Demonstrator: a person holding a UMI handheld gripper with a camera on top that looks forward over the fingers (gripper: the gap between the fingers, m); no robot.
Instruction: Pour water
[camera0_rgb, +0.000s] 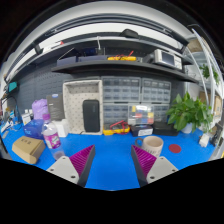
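My gripper (112, 164) is open and empty above a blue table (112, 150); its two fingers with purple pads (84, 157) stand wide apart with only bare table between them. A clear plastic bottle with a pink label (52, 139) stands to the left, beyond the left finger. A tan paper cup (153, 146) stands just beyond the right finger.
A cardboard box (28, 149) lies at the left near the bottle. Purple containers (40, 109) and a white cup (62, 128) stand further back left. A green plant (188, 112) is at the right. A cabinet with a black panel (90, 112) and shelves (120, 63) line the back.
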